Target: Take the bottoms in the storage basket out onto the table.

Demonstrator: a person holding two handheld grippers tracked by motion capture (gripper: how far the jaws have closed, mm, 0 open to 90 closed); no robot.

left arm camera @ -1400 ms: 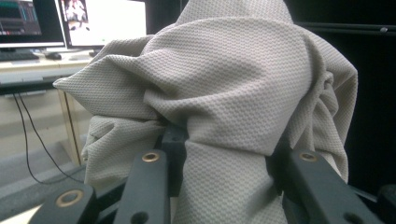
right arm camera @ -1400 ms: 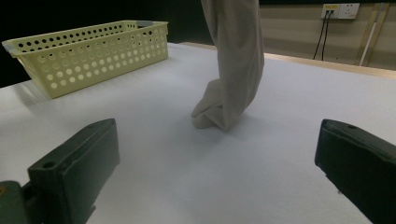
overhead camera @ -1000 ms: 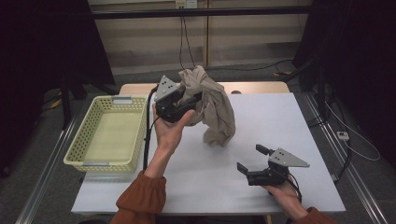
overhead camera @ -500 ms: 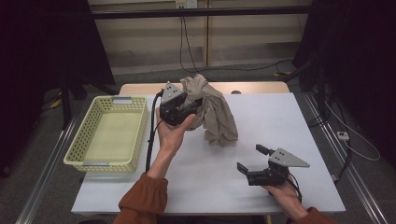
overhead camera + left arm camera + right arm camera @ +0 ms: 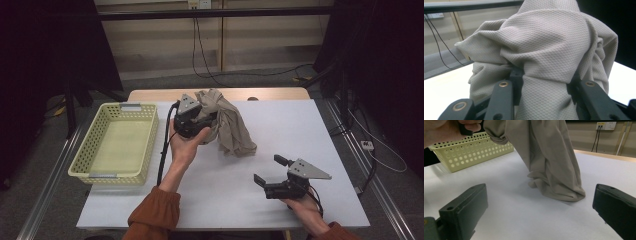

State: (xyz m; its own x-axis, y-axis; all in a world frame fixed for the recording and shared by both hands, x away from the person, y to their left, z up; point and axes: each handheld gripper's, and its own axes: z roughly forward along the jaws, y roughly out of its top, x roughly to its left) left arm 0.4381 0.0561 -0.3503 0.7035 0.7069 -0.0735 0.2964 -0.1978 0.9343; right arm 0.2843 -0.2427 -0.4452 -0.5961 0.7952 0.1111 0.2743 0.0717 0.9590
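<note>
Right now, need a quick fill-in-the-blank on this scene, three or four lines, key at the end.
1. The left gripper is shut on a bunched beige knit ____.
2. The cloth's lower end rests on the white table, to the ____ of the pale yellow perforated plastic basket in the high view.
3. The right gripper holds nothing; its jaws stand ____.
4. The inside of the basket is ____.

Missing words: cloth; right; open; empty

Bare table [image 5: 300, 130] right of cloth [image 5: 232, 127]; basket [image 5: 115, 145] leftward.
</note>
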